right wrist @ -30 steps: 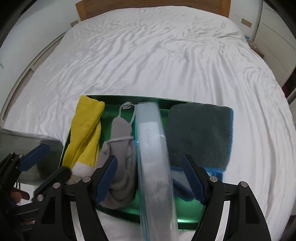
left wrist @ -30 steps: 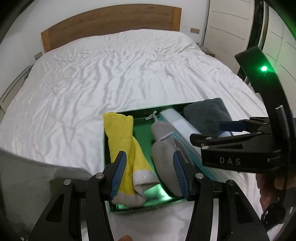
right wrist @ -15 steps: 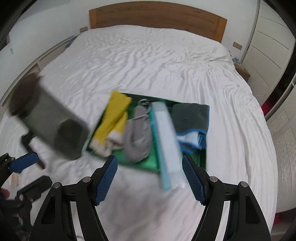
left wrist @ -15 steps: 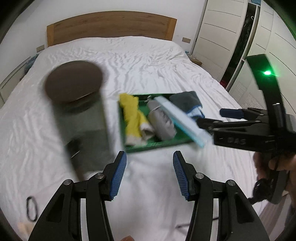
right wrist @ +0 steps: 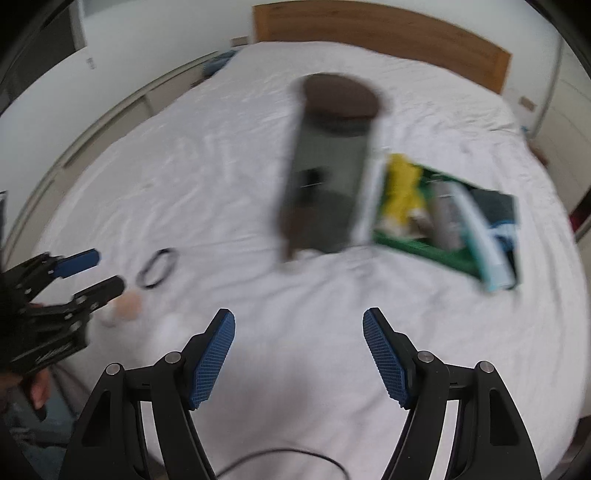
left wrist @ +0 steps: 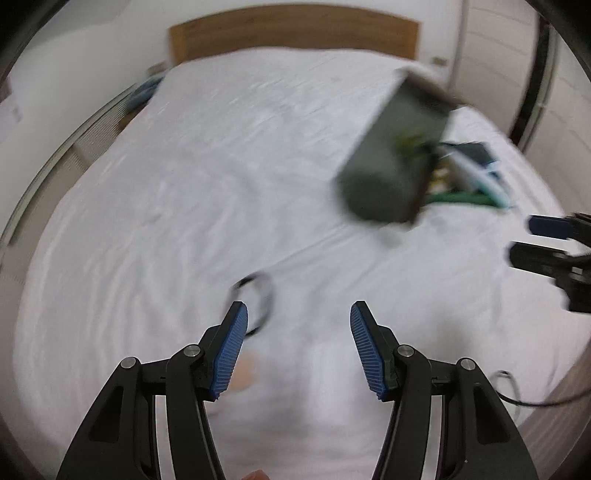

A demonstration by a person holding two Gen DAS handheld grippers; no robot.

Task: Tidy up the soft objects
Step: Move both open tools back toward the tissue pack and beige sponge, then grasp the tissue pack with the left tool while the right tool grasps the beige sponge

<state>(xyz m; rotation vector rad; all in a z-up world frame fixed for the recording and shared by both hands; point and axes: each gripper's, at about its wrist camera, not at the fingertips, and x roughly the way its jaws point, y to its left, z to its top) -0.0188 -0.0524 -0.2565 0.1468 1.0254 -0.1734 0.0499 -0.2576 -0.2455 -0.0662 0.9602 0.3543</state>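
Both claws empty and spread, the black hair tie (left wrist: 255, 301) lies just above the left claw (left wrist: 295, 350), nearer it than the right claw (right wrist: 298, 363).

Rumpled white cloth sheet (right wrist: 221, 177), wooden headboard (right wrist: 388, 33), glossy green tray (right wrist: 417, 247), ribbed blue pads (right wrist: 214, 362)

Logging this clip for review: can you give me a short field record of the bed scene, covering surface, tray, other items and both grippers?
surface: white bed
tray: green tray with yellow cloth, grey items and a dark towel
container: tall grey container, blurred, beside the tray
loose item: black ring on the sheet
left gripper: open, nothing between the fingers, jaws just opening
right gripper: open, empty
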